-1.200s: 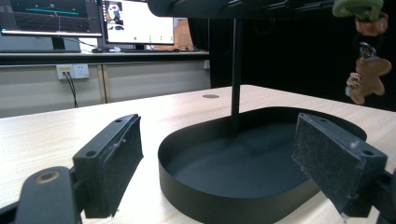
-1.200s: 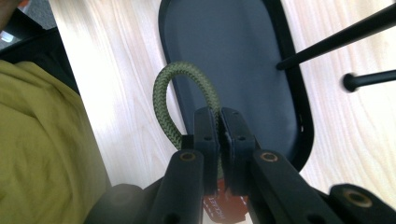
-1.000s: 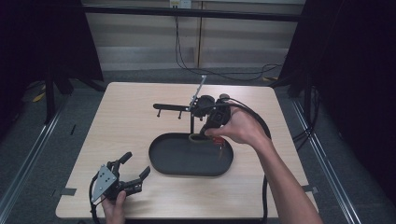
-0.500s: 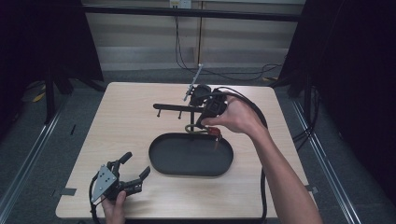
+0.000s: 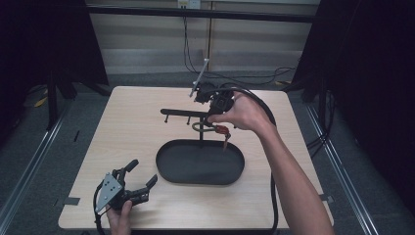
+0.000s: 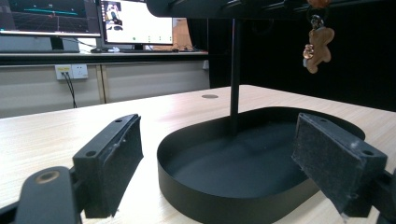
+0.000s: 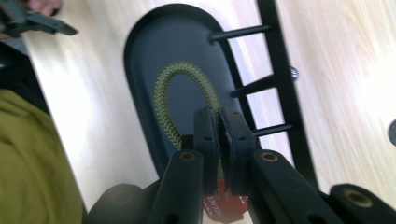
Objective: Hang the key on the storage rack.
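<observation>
High view: we hold the right gripper (image 5: 215,108) over the black metal peg rack (image 5: 188,114), w/ the olive braided cord loop (image 5: 198,127) and its red tag (image 5: 222,130) hanging just under it. The rack's crossbar runs left-right, its pegs jutting toward us; the right hand is far nearer than the left. The left gripper (image 5: 131,185) rests on the pale wood-grain table (image 5: 122,132), well apart, near-left of the black oval metal tray (image 5: 169,169).

Left gripper view: jaws spread wide, empty. The tray sits just ahead, matte w/ a low wall; a small brown bear-shaped charm (image 6: 317,46) dangles above right.

Right gripper view: jaws pressed together, pinching the cord; its loop (image 7: 180,100) opens ahead of the tips, beside the thin round pegs (image 7: 261,84). We judge the next move turns on lining loop w/ peg.
</observation>
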### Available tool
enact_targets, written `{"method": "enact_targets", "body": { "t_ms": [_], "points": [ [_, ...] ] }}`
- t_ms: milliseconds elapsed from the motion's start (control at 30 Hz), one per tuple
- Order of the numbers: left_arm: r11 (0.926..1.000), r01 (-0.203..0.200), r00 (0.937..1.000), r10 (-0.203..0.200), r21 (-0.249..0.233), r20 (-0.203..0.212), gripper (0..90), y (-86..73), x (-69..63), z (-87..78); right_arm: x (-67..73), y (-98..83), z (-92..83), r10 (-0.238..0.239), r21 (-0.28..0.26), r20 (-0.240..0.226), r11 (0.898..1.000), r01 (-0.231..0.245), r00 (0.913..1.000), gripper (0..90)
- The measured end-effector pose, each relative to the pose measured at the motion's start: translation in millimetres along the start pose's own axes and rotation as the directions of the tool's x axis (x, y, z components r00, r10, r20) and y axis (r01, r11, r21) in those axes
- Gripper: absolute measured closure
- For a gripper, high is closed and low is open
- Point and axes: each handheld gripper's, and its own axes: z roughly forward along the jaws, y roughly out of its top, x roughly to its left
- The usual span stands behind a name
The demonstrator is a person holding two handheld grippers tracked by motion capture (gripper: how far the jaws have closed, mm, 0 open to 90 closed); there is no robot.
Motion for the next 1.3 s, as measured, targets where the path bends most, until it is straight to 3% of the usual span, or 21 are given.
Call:
{"method": "enact_targets", "body": {
  "t_ms": [200, 300, 633, 967, 1300],
  "points": [
    [1.0000, -0.003, 1.0000, 0.003, 0.006, 0.001, 15.7, 0.2, 0.2, -0.5, -10.2, -4.4, 7.9, 0.035, 0.009, 0.020, 0.999, -0.035, 0.9992, 85.8],
    [1.0000, -0.002, 1.0000, 0.002, 0.001, 0.002, 15.7, 0.0, 0.1, -0.2, -14.4, -6.0, 9.0, 0.061, -0.023, 0.050, 0.998, -0.060, 0.9969, 85.8],
    [1.0000, -0.004, 1.0000, 0.004, 0.002, 0.002, 15.7, 0.0, 0.0, -0.5, -19.6, -7.5, 12.6, 0.091, -0.036, 0.032, 0.995, -0.090, 0.9954, 83.4],
    [1.0000, -0.003, 1.0000, 0.003, 0.002, 0.003, 15.7, 0.0, 0.0, -0.5, -20.4, -8.8, 13.8, 0.086, -0.048, 0.026, 0.995, -0.085, 0.9959, 77.0],
    [1.0000, -0.001, 1.0000, 0.001, 0.002, 0.003, 15.7, 0.0, -0.1, -0.2, -24.8, -11.9, 12.0, 0.096, -0.056, 0.024, 0.994, -0.094, 0.9951, 77.4]
  ]
}}
